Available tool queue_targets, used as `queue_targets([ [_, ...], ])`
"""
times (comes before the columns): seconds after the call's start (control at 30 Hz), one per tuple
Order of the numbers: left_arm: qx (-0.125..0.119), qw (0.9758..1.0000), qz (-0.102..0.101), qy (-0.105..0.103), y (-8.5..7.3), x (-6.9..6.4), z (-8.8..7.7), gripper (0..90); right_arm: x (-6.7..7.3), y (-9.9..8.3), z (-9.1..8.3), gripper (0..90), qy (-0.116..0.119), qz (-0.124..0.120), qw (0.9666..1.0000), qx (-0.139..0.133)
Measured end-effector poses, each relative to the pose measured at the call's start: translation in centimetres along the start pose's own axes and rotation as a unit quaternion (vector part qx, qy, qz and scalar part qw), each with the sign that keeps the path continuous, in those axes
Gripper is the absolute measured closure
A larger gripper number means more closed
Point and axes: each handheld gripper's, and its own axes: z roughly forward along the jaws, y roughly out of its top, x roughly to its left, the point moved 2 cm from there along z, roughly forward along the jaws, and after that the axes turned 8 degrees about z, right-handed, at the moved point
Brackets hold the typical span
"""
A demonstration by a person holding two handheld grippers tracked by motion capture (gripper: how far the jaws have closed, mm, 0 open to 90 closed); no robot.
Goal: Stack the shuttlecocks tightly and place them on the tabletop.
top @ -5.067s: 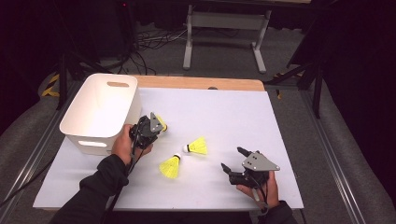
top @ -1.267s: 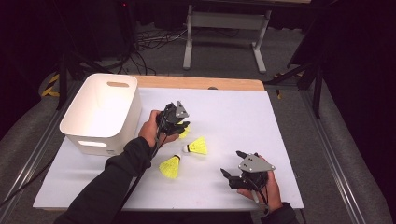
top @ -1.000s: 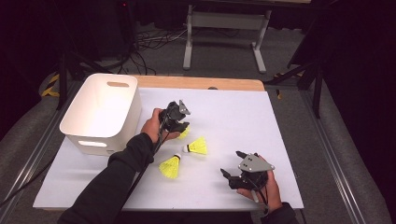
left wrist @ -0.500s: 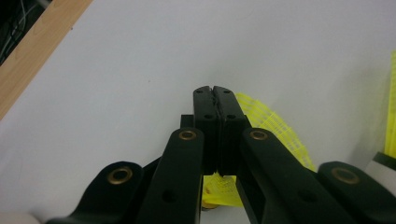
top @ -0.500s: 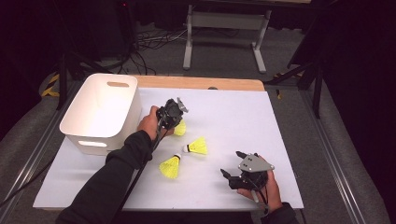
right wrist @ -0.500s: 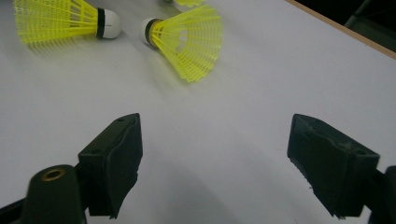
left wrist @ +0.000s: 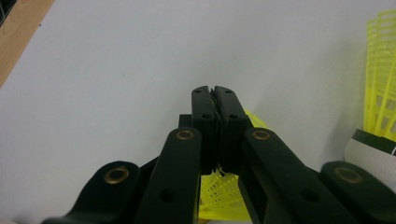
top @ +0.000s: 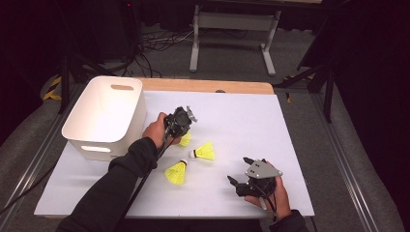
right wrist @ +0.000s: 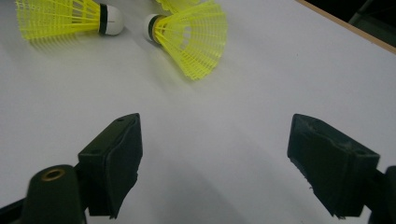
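Where the high view looks down on the white counter (top: 251,116), the left gripper (top: 178,121) sits near centre, just to 3 o'clock of the white bin (top: 104,118), held by the left hand (top: 155,131). A yellow shuttlecock (top: 184,139) shows directly under this gripper, at its 6 o'clock. A second shuttlecock (top: 205,152) lies just to 4 o'clock of the first, and a third shuttlecock (top: 177,172) lies on the counter at 6 o'clock from the first. The right gripper (top: 241,180) rests near the counter's 5 o'clock corner in the right hand (top: 270,193), its jaws spread wide with nothing between them. Open white surface extends from 12 to 3 o'clock; a strip of bare wood (top: 208,86) borders the far edge.

Left gripper view: the jaws are pressed together, closed on the yellow mesh skirt of a shuttlecock (left wrist: 219,193), which shows below and behind the pads. Another shuttlecock (left wrist: 380,107), with white cork and dark band, stands at the 3 o'clock edge, apart from the jaws. Bare counter (left wrist: 116,70) occupies 9 to 1 o'clock, with the wooden edge at 11 o'clock.

Right gripper view: the jaws stand far apart and grip nothing, with bare counter (right wrist: 215,154) between them. Two shuttlecocks lie at 11 and 12 o'clock, corks nearly touching: one (right wrist: 65,18) pointing its skirt to 9 o'clock, the other (right wrist: 191,35) to 3 o'clock. The counter's edge crosses at 2 o'clock.
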Motion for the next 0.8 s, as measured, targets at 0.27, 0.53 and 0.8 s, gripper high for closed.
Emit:
queue_targets([
  [0.27,-0.004,1.0000,-0.005,0.000,0.4,0.1,0.6,85.0,0.1,0.1,0.1,18.9,0.006,0.002,1.0000,-0.003],
  [0.53,-0.010,0.9999,-0.013,-0.002,0.3,0.2,0.3,76.9,0.0,0.0,0.0,18.8,0.004,0.003,1.0000,-0.002],
  [0.8,-0.026,0.9995,-0.017,-0.009,0.2,0.3,-0.4,68.3,0.0,0.1,0.0,18.8,0.003,0.003,1.0000,-0.006],
])
